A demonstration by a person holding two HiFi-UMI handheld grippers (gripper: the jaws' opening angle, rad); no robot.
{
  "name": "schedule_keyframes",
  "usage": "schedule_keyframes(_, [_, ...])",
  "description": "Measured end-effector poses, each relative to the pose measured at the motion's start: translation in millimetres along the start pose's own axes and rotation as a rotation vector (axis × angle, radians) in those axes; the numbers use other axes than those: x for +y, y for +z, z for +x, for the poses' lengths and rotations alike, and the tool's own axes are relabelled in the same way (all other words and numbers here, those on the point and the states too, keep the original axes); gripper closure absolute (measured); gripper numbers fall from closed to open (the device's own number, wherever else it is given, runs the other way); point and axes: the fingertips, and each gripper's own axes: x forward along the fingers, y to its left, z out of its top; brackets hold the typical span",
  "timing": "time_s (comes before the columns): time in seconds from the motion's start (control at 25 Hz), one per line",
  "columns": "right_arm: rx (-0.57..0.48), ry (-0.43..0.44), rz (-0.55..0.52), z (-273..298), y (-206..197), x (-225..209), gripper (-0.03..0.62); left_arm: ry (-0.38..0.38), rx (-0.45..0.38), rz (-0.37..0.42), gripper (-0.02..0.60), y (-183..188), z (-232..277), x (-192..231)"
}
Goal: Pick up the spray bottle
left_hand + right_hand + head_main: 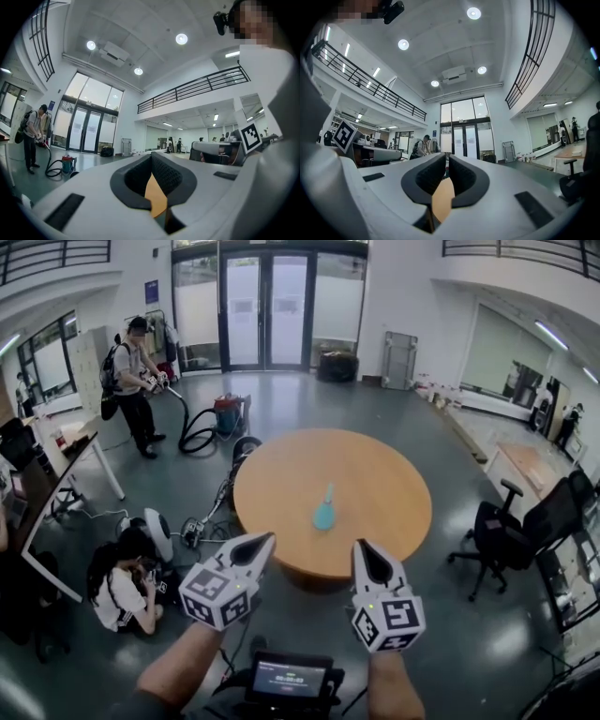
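Both grippers reach the round table's (pixel 384 474) near rim, their tips covering part of it: left gripper (pixel 265 541) with jaws together, right gripper (pixel 365 548) showing a bare slit, both empty. Ahead, the spray bottle (pixel 325 510) stands upright mid-table, bare wood all round.

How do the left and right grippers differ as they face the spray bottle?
The left gripper slants inward toward the spray bottle; the right gripper points almost straight ahead. The right gripper's tip sits nearer the bottle than the left's. Both are shut and empty.
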Motion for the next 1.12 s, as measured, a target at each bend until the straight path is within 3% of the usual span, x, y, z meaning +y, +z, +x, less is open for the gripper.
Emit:
schedule_keyframes(0.24, [0.017, -0.026, -0.014, 23.3, -4.8, -12.9, 0.566, -0.041, -0.002, -0.011, 0.584, -4.3, 30.8, 10.5])
schedule_keyframes(0.44, [-0.008, -0.038, -0.037, 53.7, -5.6, -18.2, 0.566, -0.047, -0.009, -0.029, 0.584, -7.7, 52.3, 40.8])
schedule_keyframes(1.12, [0.044, -0.095, -0.064, 184.5, -16.0, -43.7, 0.557, -0.145, -0.009, -0.038, 0.584, -6.2, 149.9, 135.7])
